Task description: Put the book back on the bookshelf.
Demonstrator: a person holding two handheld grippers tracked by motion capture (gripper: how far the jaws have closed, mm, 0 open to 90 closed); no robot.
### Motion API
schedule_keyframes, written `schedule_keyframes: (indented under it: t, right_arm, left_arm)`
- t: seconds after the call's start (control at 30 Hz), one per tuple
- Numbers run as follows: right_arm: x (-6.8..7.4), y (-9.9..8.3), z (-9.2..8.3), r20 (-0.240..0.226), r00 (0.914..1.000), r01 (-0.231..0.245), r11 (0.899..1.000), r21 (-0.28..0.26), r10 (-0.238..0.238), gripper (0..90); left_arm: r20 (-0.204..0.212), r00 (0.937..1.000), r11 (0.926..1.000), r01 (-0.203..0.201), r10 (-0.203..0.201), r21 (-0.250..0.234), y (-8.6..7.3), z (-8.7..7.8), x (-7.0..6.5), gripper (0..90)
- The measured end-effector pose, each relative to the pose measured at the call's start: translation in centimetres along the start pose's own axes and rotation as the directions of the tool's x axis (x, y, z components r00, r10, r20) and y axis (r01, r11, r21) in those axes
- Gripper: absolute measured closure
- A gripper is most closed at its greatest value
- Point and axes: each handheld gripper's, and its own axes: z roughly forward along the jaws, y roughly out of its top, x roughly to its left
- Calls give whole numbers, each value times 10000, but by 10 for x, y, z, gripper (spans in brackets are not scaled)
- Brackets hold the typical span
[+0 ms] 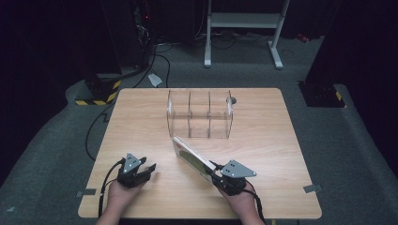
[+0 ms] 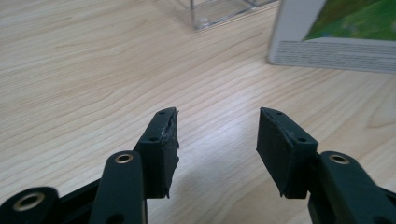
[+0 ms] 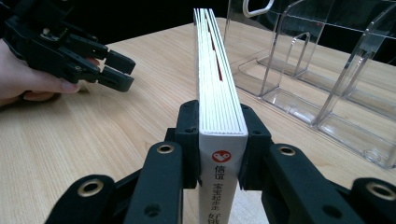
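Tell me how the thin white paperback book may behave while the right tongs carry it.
The thin white paperback book, pinched at its spine end by the right tongs, probably sags slightly, being slim. Its free pages may fan open. It looks light.

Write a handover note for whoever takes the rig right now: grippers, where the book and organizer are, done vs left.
Right hand-held gripper: shut on the book, clamped at the spine end, book raised on edge over the table.
Left hand-held gripper: open, holding nothing, low over the near left of the table.
Clear organizer: upright at the far middle, compartments look empty.
Done: book picked up.
Left: probably slot the book into a compartment, then release.
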Motion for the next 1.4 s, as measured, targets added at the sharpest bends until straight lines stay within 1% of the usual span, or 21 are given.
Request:
schedule_keyframes:
  t: [0.07, 0.17, 0.23, 0.37, 0.5, 0.57, 0.6, 0.63, 0.77, 0.83, 0.87, 0.9, 1.03, 1.1, 1.17, 1.2, 1.23, 1.27, 1.37, 1.4]
  right_arm:
    - [1, 0, -2, 103, 9999, -45, 10000, -44, 45, 743]
    - [2, -1, -6, 324, 9994, -105, 9999, -86, 108, 743]
    - [1, -3, -10, 469, 9988, -151, 9998, -129, 156, 743]
    - [-2, -6, -21, 959, 9947, -350, 9992, -182, 366, 743]
    - [-6, -9, -34, 1491, 9876, -471, 9986, -219, 499, 743]
    - [-8, -12, -42, 1787, 9816, -648, 9976, -224, 677, 743]
    - [-9, -12, -45, 1913, 9792, -645, 9977, -227, 676, 743]
    - [-11, -13, -47, 2051, 9761, -683, 9974, -245, 719, 743]
    - [-18, -17, -56, 2604, 9601, -978, 9948, -285, 1018, 742]
    - [-21, -19, -60, 2816, 9516, -1189, 9924, -327, 1233, 742]
    - [-22, -20, -62, 2963, 9455, -1307, 9908, -353, 1352, 742]
    - [-23, -20, -63, 3053, 9421, -1349, 9903, -345, 1390, 742]
    - [-27, -22, -69, 3604, 9197, -1529, 9876, -359, 1555, 741]
    - [-29, -23, -70, 3691, 9150, -1606, 9863, -369, 1628, 740]
    - [-29, -23, -69, 3674, 9139, -1693, 9847, -421, 1728, 738]
    - [-30, -23, -68, 3689, 9135, -1690, 9848, -395, 1715, 736]
    - [-30, -23, -67, 3741, 9107, -1752, 9839, -339, 1751, 731]
    - [-29, -23, -65, 3720, 9108, -1797, 9832, -332, 1790, 728]
    - [-28, -21, -61, 3763, 9105, -1724, 9845, -310, 1713, 708]
    - [-27, -20, -59, 3859, 9070, -1730, 9846, -230, 1684, 693]
  left_arm:
    - [-183, 9997, 9999, 137, -135, 105, 0, 3, 3, 471]
    - [-220, 9985, 9987, 496, -493, 133, -1, 5, 8, 466]
    - [-382, 9981, 9986, 495, -488, 168, -1, 7, 10, 462]
    - [-576, 9962, 9975, 667, -652, 232, 0, 9, 13, 452]
    - [-511, 9954, 9960, 825, -808, 335, 1, 12, 15, 446]
    - [-441, 9961, 9962, 785, -768, 375, 2, 13, 15, 437]
    - [-415, 9959, 9958, 823, -807, 390, 2, 14, 15, 432]
    - [-444, 9965, 9964, 733, -713, 435, 3, 14, 15, 426]
    - [-415, 9958, 9952, 842, -822, 497, 5, 18, 16, 422]
    - [-346, 9961, 9922, 845, -816, 915, 6, 22, 16, 415]
    - [-351, 9962, 9917, 829, -798, 985, 7, 23, 16, 411]
    - [-355, 9965, 9920, 783, -751, 990, 7, 23, 15, 406]
    - [-323, 9967, 9921, 768, -739, 987, 8, 25, 15, 409]
    - [-312, 9967, 9921, 778, -750, 987, 8, 25, 15, 408]
    - [-329, 9967, 9922, 772, -743, 980, 8, 25, 15, 408]
    - [-316, 9968, 9922, 765, -737, 987, 8, 25, 15, 407]
    - [-306, 9968, 9921, 766, -739, 996, 8, 24, 15, 404]
    - [-293, 9969, 9921, 750, -724, 1006, 8, 24, 15, 403]
    - [-284, 9970, 9923, 741, -716, 989, 8, 24, 15, 402]
    - [-276, 9968, 9922, 769, -745, 983, 8, 24, 14, 403]
